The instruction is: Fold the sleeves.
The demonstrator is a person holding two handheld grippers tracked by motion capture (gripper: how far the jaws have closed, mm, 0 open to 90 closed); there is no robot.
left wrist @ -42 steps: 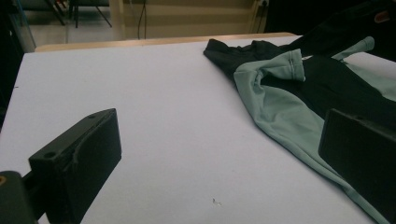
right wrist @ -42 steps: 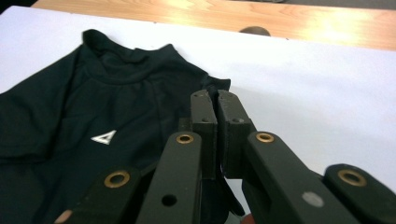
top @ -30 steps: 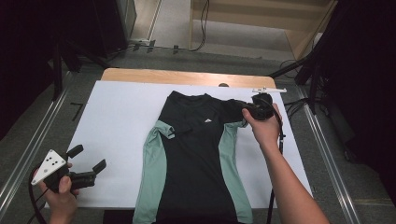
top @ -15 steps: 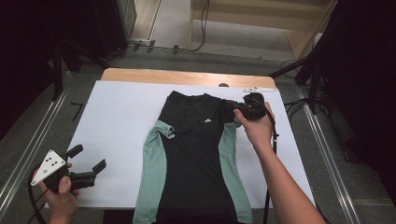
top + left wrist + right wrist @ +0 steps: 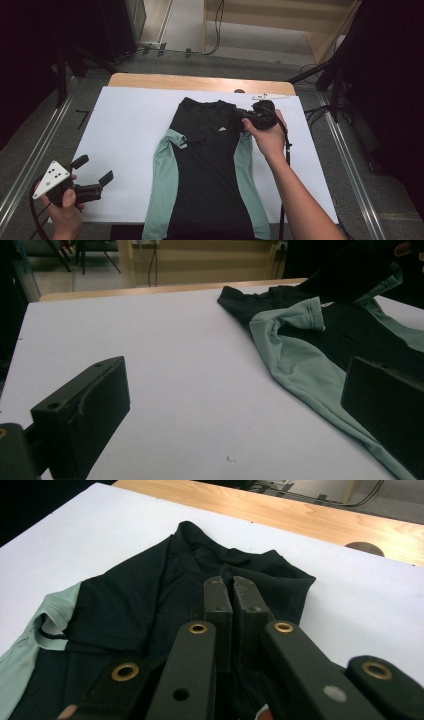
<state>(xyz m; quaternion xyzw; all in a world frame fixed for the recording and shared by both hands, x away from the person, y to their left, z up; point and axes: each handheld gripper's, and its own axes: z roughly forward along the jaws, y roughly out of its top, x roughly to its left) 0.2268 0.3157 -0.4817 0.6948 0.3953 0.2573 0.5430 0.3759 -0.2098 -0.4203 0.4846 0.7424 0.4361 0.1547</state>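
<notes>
a: shirt (image 5: 210,170) lies flat mid-table on the white sheet (image 5: 125,125). which step?

b: folding its right sleeve in. near me, my left gripper (image 5: 92,175) waits, jaws apart. farther off, my right gripper (image 5: 246,119) is clamped on the sleeve; next, carry it across.

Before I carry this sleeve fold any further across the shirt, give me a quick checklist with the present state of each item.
1. Right gripper shut: ok, its jaws stand pressed together.
2. Fabric really pinched between them: cannot tell; the tips sit over the black shirt, but no cloth shows in the seam.
3. Left sleeve already folded in: ok, its cuff lies on the shirt's body.
4. Left gripper out of the way: ok, open, over the white table cover and off the shirt.
5. Shirt lying flat: not ok, it is bunched up near the right gripper.
6. Room on the cover: ok, bare white on both sides.
</notes>
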